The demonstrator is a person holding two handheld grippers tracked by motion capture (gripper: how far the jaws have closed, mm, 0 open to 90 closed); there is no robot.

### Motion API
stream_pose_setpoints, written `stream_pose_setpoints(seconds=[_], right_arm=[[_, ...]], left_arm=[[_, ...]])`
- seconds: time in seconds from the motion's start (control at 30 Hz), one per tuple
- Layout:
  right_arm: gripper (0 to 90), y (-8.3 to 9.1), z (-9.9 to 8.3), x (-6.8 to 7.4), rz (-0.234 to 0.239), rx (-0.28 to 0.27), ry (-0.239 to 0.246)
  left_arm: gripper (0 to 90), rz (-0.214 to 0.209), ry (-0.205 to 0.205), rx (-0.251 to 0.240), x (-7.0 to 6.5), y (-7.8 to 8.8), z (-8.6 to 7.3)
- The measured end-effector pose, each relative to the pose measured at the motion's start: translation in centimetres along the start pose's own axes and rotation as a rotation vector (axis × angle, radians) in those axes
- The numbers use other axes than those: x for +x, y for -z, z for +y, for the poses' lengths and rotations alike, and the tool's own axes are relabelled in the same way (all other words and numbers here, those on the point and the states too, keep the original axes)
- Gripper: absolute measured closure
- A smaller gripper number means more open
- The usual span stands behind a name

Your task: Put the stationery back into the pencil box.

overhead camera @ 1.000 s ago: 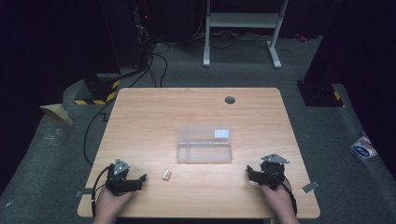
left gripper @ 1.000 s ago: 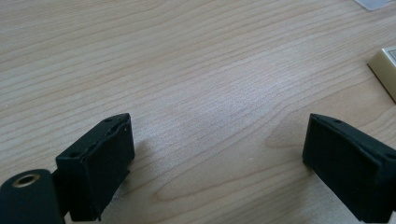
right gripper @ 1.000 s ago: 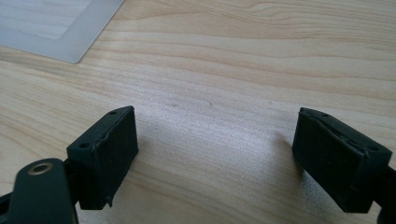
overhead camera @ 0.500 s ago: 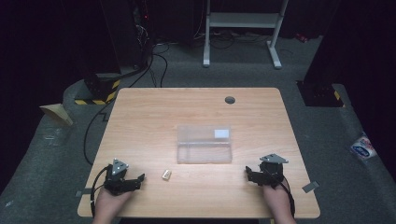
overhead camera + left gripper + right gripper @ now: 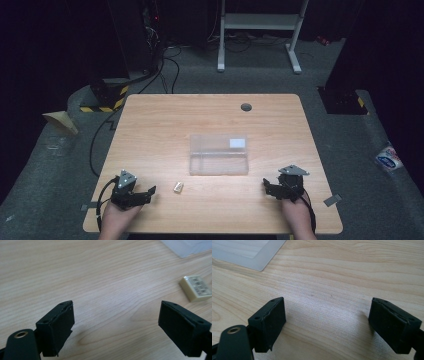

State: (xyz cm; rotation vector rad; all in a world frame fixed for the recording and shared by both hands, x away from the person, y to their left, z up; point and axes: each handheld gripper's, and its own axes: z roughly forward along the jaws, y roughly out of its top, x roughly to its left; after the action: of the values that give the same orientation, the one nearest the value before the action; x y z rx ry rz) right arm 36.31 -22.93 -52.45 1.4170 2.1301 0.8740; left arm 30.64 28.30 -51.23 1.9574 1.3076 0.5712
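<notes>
A clear flat plastic case (image 5: 219, 154) with a white label lies at the middle of the wooden table (image 5: 165, 125). A small cream eraser-like block (image 5: 178, 187) with printed text lies left of and nearer than the case; in the left gripper view the block (image 5: 196, 288) sits up and to the right of the jaws. My left gripper (image 5: 149, 192) rests at the front left, open and holding nothing (image 5: 116, 326). At the front right my right gripper (image 5: 267, 187) stands open and bare (image 5: 327, 320), with a corner of the case (image 5: 247, 252) at upper left.
A round grommet hole (image 5: 246, 107) sits near the table's far edge. Cables (image 5: 165, 70) and a white metal stand (image 5: 260, 30) are on the grey floor beyond. Yellow-black tape (image 5: 102, 102) marks the floor at far left. A wrapper (image 5: 388, 160) lies on the floor at right.
</notes>
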Motion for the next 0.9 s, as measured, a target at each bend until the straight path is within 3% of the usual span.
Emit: stream_pose_setpoints(seconds=[0.4,0.63,0.83,0.9], right_arm=[[13.8,0.0,0.0,0.0,0.002,0.001,0.002],[13.9,0.0,0.0,0.0,0.002,0.0,0.003],[13.8,0.0,0.0,0.0,0.004,0.001,0.006],[13.8,0.0,0.0,0.0,0.004,0.001,0.008]], left_arm=[[14.1,-0.035,-0.039,-0.048,-2.9,0.4,2.3],[14.7,-0.055,-0.023,-0.05,-4.2,0.1,2.3],[14.7,-0.079,-0.055,-0.04,-5.4,-0.7,2.2],[14.7,-0.088,-0.047,-0.039,-5.7,-0.7,2.2]])
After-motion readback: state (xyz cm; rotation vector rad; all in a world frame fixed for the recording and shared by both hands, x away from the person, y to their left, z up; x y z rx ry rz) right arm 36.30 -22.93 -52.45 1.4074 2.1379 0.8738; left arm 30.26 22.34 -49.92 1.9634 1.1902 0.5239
